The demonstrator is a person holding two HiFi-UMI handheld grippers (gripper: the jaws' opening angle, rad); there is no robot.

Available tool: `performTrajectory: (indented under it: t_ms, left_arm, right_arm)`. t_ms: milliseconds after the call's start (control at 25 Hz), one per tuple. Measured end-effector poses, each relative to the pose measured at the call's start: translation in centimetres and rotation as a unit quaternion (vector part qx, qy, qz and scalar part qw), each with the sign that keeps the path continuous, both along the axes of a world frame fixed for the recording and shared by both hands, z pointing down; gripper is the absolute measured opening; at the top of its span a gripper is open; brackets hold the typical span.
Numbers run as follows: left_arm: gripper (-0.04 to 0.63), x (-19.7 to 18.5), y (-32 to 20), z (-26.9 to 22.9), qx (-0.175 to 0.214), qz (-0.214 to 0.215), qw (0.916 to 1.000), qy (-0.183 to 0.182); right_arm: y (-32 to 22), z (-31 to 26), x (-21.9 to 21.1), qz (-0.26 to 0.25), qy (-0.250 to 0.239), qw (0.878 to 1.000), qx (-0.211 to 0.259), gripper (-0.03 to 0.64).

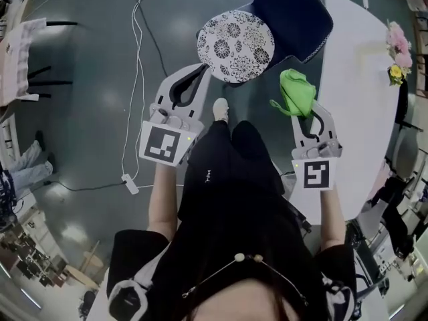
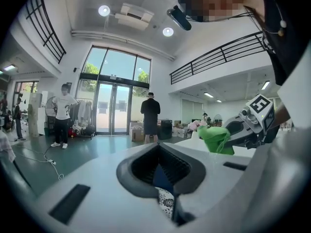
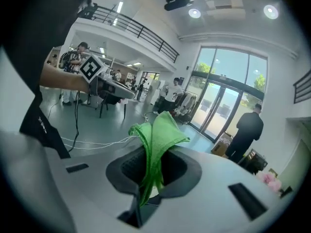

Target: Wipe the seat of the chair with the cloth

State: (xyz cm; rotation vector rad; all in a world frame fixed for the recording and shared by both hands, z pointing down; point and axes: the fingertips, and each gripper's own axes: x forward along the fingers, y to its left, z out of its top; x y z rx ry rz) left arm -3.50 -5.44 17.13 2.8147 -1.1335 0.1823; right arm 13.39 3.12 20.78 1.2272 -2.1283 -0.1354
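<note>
We list right tool (image 1: 306, 114) clamped on green cloth (image 1: 296, 91) near chair seat (image 1: 235, 45), left tool (image 1: 202, 71) closed, empty; thin pinch may slip during wiping.

Glossy grey floor (image 1: 87, 79) with a white cable (image 1: 138, 52) (ending at a plug strip (image 1: 130, 184)), chair (image 1: 235, 45) and white table (image 1: 354, 79).

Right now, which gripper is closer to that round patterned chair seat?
Left. The left gripper sits at the edge of the seat; the right gripper, holding the green cloth, is farther off to its right.
</note>
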Motion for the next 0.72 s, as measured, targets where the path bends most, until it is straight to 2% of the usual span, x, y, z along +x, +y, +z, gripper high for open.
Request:
performTrajectory:
  t_ms: [200,360,480,720]
  left_arm:
    - [0.006,0.4,-3.9,3.5,-0.024,-0.019,0.9995,0.002]
    - [0.006,0.6,-6.1,5.8,-0.041,-0.048,0.998,0.005]
    - [0.006,0.5,-7.0,8.7,-0.057,-0.06,0.9966,0.007]
    - [0.006,-1.7,-7.5,13.2,-0.097,-0.088,0.9914,0.01]
  right_arm:
    - [-8.6,4.6,-1.8,-0.064,0.057,0.996,-0.001,0.052]
    - [-15.4,9.2,-3.3,-0.116,0.114,0.987,0.006,0.052]
    - [-19.5,14.5,-4.4,-0.144,0.169,0.975,0.019,0.052]
    - [-24.9,25.4,-7.3,-0.19,0.28,0.941,0.026,0.052]
